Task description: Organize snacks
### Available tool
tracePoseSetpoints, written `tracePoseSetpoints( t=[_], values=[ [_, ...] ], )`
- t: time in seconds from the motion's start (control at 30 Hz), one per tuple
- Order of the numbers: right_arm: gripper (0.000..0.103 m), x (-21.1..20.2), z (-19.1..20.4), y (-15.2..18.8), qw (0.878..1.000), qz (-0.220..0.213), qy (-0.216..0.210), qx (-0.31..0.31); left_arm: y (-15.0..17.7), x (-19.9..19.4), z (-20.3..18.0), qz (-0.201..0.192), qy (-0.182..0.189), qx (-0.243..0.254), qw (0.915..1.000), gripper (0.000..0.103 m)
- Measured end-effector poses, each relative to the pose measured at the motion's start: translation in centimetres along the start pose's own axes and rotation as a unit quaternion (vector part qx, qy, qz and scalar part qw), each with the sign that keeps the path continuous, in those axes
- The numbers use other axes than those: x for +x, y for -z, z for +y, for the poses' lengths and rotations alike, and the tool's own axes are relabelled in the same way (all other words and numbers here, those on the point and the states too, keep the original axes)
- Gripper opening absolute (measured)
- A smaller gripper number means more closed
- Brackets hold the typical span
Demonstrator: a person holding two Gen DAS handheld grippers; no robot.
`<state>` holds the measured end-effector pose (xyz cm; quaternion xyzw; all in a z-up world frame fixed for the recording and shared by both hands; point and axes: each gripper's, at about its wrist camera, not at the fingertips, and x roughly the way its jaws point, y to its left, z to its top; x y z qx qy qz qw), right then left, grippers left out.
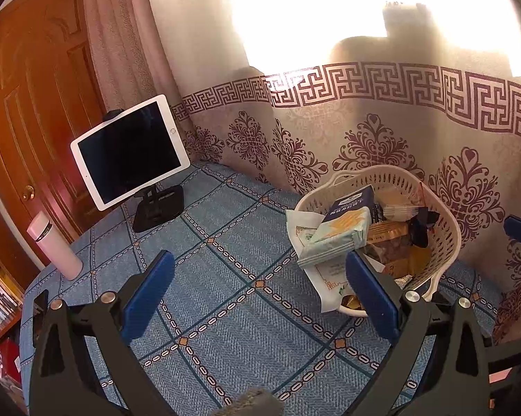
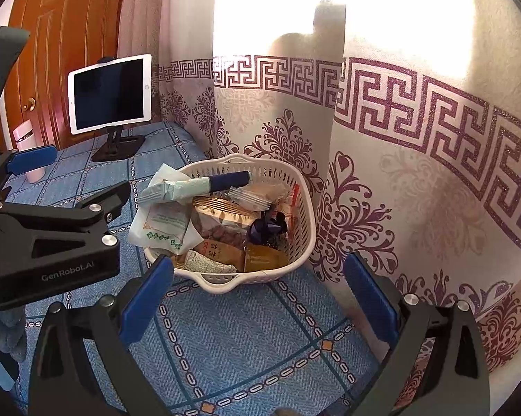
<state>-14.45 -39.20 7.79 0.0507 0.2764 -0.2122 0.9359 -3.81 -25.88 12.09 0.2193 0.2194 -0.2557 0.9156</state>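
A white plastic basket (image 1: 447, 239) stands on the blue tablecloth by the curtain, filled with several snack packets. A pale green packet (image 1: 336, 239) lies on top, over a white packet (image 1: 326, 277) that hangs over the rim. The basket also shows in the right wrist view (image 2: 305, 215), with the green packet (image 2: 177, 189) and a dark blue box (image 2: 229, 178). My left gripper (image 1: 260, 294) is open and empty, just left of the basket. My right gripper (image 2: 258, 294) is open and empty, in front of the basket.
A tablet on a black stand (image 1: 129, 152) stands at the back left of the table. A pink bottle (image 1: 52, 246) stands near the left edge. A patterned curtain (image 1: 364, 131) hangs behind the table. The left gripper's body (image 2: 52, 235) shows left of the basket.
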Motion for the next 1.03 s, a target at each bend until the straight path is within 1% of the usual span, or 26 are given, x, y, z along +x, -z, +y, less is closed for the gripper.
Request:
tracePoseSetpoints(
  t=[0.33, 0.53, 0.77, 0.9, 1.03],
  values=[
    [0.098, 0.0, -0.1, 0.0, 1.000, -0.001, 0.001, -0.001, 0.1, 0.1, -0.5, 0.000, -0.001, 0.012, 0.9999, 0.100],
    [0.098, -0.2, -0.1, 0.0, 1.000, -0.003, 0.003, 0.000, 0.1, 0.1, -0.2, 0.000, 0.007, 0.002, 1.0000, 0.100],
    [0.098, -0.6, -0.1, 0.1, 1.000, -0.004, -0.002, 0.000, 0.0, -0.4, 0.1, -0.010, 0.002, 0.000, 0.9999, 0.100],
    [0.098, -0.3, 0.6, 0.2, 1.000, 0.001, -0.018, 0.002, 0.2, -0.7, 0.2, -0.007, -0.001, -0.001, 1.0000, 0.100],
    [0.098, 0.2, 2.5, 0.5, 0.999, 0.012, -0.046, -0.014, 1.4, -0.8, 1.4, 0.019, -0.009, -0.021, 0.9996, 0.100]
  ],
)
